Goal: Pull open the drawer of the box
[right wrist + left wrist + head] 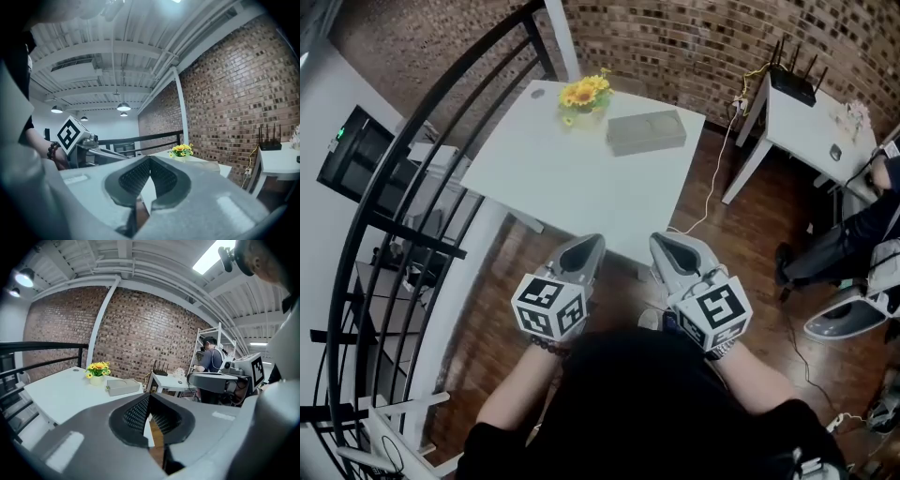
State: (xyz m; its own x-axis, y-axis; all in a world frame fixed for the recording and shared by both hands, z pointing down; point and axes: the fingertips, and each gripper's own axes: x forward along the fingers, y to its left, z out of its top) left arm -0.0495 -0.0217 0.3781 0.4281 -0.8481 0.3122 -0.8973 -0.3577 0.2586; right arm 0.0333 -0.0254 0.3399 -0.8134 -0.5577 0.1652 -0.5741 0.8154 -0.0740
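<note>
The grey box lies flat near the far edge of the white table, its drawer closed as far as I can see. It shows small in the left gripper view too, box. My left gripper and right gripper hover side by side just short of the table's near edge, well away from the box. Both are shut with nothing between the jaws: the left gripper and right gripper show their ribbed pads meeting at the tips.
A small pot of yellow flowers stands beside the box on its left. A black railing runs along the table's left. A second white table with a router and a seated person are at the right. A cable crosses the wooden floor.
</note>
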